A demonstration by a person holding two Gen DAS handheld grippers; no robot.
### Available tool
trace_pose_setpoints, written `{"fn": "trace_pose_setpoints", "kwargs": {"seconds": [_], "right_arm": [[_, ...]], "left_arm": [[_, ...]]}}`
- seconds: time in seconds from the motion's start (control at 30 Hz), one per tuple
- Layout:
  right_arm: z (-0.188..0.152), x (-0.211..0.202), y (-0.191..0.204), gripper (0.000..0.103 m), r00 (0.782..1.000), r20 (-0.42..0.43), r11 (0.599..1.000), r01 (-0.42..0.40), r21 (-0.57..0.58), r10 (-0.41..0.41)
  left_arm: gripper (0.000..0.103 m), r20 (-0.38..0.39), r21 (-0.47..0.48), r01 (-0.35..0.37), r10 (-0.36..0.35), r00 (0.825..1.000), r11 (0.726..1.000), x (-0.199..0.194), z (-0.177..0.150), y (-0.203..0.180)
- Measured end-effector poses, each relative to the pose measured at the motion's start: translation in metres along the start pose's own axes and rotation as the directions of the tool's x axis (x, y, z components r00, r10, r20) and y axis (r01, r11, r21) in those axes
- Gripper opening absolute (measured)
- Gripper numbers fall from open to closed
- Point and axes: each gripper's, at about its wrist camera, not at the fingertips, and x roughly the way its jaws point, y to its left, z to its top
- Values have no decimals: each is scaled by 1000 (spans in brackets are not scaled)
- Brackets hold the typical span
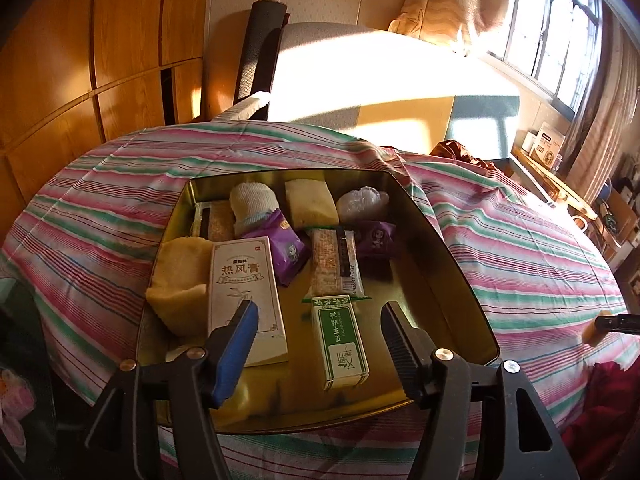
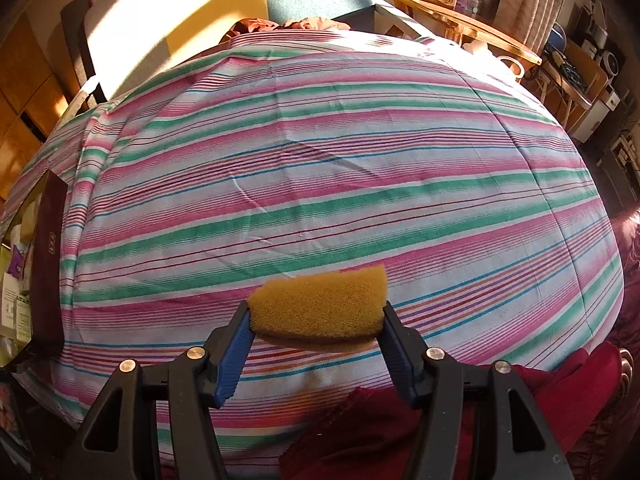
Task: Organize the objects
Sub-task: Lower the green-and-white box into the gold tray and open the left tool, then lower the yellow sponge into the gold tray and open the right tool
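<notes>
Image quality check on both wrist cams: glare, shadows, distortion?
Left wrist view: window blown out, hard sunlit patch on the far wall, gold tin partly shadowed inside, strong fisheye bowing. Right wrist view: striped cloth evenly lit and sharp but heavily bulged; sponge in the right claw crisp; corners vignetted.

The left wrist camera sits just behind its gripper's two black fingers (image 1: 256, 320), tilted down and close over a shallow gold metal tin (image 1: 452, 256) on the pink, green and white striped cloth (image 1: 100, 184), facing a sunlit window (image 1: 556, 20). The right wrist camera looks more steeply down onto the same striped cloth (image 2: 340, 152), with the tin's dark wall (image 2: 50, 256) at its left edge. Both views share the cloth and the wooden shelf (image 1: 560, 184) (image 2: 468, 24) beyond it.
</notes>
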Motion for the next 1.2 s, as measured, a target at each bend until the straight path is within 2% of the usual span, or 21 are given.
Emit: {"fn": "trace_pose_setpoints", "kwargs": {"seconds": [0.1, 0.2, 0.33, 0.47, 0.6, 0.73, 0.8, 1.0, 1.07, 1.2], "right_arm": [[3, -12, 43, 61, 995, 41, 992, -83, -93, 87], [4, -27, 100, 61, 977, 73, 959, -180, -219, 200], [2, -48, 178, 61, 934, 87, 878, -290, -381, 346], [-7, -61, 247, 62, 900, 56, 781, -344, -522, 433], [-17, -55, 294, 62, 902, 17, 718, -332, -611, 432], [-24, -38, 321, 64, 919, -17, 679, -304, -669, 394], [-25, -24, 332, 66, 930, -35, 670, -288, -684, 365], [-32, 12, 357, 67, 953, -83, 634, -257, -730, 291], [-34, 18, 361, 70, 949, -102, 627, -275, -729, 298], [-34, 25, 361, 82, 939, -105, 631, -299, -716, 327]], "left_arm": [[69, 8, -14, -15, 15, 1000, 1000, -5, 0, 6], [74, 13, -31, -38, 38, 999, 999, -9, -1, 13], [81, 17, -46, -66, 67, 998, 997, -14, -2, 21], [90, 18, -62, -81, 82, 996, 995, -18, -5, 28], [93, 7, -81, -96, 97, 995, 992, -18, -7, 37], [97, 2, -98, -112, 113, 994, 989, -18, -9, 46], [103, 7, -107, -125, 126, 992, 986, -19, -10, 50], [103, -1, -101, -183, 184, 983, 978, -19, -11, 56], [103, -3, -97, -194, 195, 981, 976, -19, -11, 56], [103, 11, -116, -170, 173, 985, 979, -21, -12, 59]]}}
